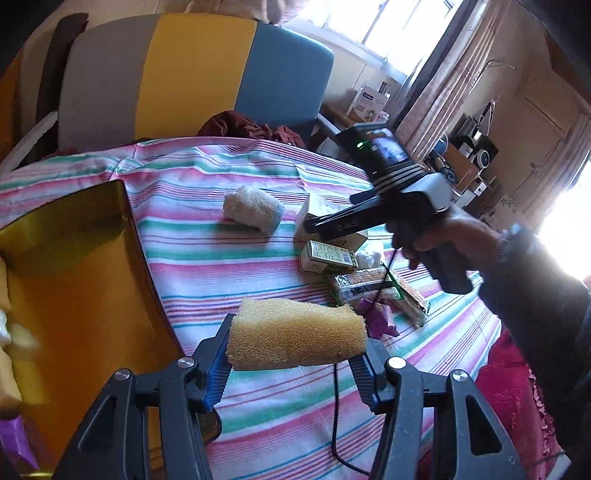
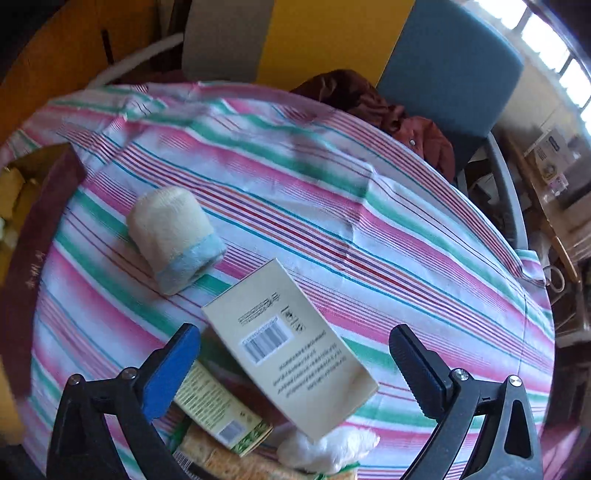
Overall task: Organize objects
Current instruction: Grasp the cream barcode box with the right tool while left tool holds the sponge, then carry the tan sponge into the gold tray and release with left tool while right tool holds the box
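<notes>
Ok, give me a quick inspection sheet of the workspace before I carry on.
Surface: striped tablecloth, wrinkled.
Job's things: yellow sponge held above the cloth; rolled towel lying alone; cream carton tilted over a green-patterned box; gold-lined box at the left holding pale items.
Clutter: cracker packs, white wad, purple wrapper.
Grippers: left gripper shut on the sponge; right gripper open over the carton.
Cables: black cable across the cloth.
Surroundings: tricolour chair, maroon garment, curtained window.
</notes>
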The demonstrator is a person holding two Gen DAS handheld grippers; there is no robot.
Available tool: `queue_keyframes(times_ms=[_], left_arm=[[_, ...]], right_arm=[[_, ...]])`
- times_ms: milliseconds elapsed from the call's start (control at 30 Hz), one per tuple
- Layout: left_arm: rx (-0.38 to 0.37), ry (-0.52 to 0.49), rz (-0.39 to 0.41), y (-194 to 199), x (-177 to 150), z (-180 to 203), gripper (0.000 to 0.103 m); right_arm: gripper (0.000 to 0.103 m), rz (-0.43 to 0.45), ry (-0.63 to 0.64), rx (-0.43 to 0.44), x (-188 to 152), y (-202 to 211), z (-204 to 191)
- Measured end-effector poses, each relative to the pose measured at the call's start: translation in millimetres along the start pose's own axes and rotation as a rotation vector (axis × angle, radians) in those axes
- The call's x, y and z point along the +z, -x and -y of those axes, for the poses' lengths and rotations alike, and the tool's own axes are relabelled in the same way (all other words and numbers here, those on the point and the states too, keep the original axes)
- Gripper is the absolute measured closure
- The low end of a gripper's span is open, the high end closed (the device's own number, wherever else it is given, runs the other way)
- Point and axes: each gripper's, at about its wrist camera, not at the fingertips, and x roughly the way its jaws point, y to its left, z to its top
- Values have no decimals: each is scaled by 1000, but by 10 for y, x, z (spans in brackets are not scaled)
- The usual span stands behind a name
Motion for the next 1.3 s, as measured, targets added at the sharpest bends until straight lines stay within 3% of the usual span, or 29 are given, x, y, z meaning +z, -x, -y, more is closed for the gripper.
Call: queue_keyframes(times_ms=[67,100,133,367,667,767,967,1067,1167,1300], left_arm=[[-1,9,2,41,-29,-25,46],[-1,14,2,64,-46,-42,46],[-2,19,2,85,-63,-60,46],[28,50,16,244,-164,-199,46],[115,125,79,697,-330,-559,46],[155,173,108,884,-395,-773,46],[255,264,160,1246,-494,-1269,46],[273,301,166,1363,-437,-1534,46],[311,300,165,1381,-301,-1740,46],[319,297,146,1250,-72,-1906,46]], right_arm=[[26,-21,-5,16,-9,-104,-10],[45,-36,-10,5,-29,-164,-25],[52,-34,-20,-3,-50,-184,-26],[53,51,-126,-42,-206,31,46],[53,224,-246,-118,-353,776,61],[53,279,-263,-91,-452,1031,-88],[53,329,-239,63,-774,1285,-706],[53,325,-206,138,-941,1247,-1063],[53,301,-184,160,-1087,1088,-1373],[53,245,-174,189,-1183,849,-1512]])
